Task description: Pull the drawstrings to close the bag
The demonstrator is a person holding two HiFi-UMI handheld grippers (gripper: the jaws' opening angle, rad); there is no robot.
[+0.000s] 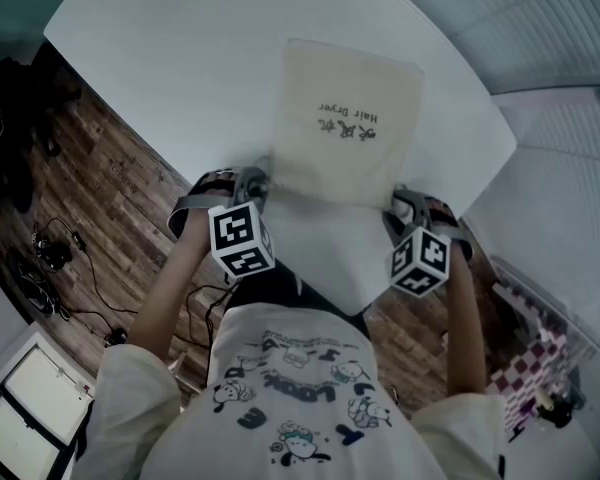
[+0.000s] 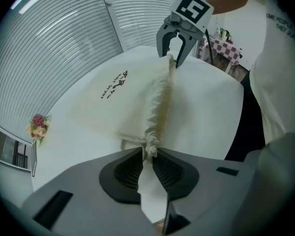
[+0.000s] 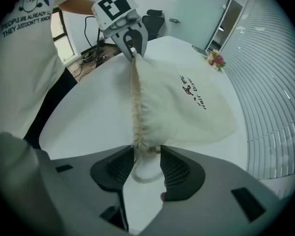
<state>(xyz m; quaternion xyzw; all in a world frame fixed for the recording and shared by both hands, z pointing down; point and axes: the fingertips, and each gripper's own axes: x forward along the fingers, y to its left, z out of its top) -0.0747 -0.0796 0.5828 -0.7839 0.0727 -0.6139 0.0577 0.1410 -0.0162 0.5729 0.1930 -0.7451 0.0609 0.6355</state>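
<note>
Between the jaws of our left hand-held gripper (image 2: 146, 154), we are pinching the knotted drawstring (image 2: 150, 144) that is coming out of one corner of the bag (image 2: 132, 97). The jaws are standing only a narrow gap apart, their tips pressing on the knot. Just beyond those tips the cream bag is lying flat on the white desk (image 2: 69, 132), and its gathered hem is running straight away from this gripper towards the other corner.

At that other corner our right hand-held gripper (image 3: 147, 151) is pointing steeply down, with its jaws standing wide apart and gripping nothing. A loose cord loop (image 3: 146, 173) is lying on the desk between the pads, and the puckered corner of the bag is sitting right at the jaw tips.

Beyond both grippers the body of the bag is stretching away from us, showing black print (image 1: 352, 108) that includes the words "Hair Dryer". Further out from the right gripper, past the bag, a small bunch of flowers (image 3: 215, 59) is resting near the desk's far edge.

Behind the grippers, the marker cubes (image 1: 242, 238) are facing up at us, and we are wearing a white printed T-shirt (image 1: 290, 408). Off to the side of the left gripper, below the desk edge, dark cables (image 1: 55, 253) are trailing across the wooden floor (image 1: 100, 188).
</note>
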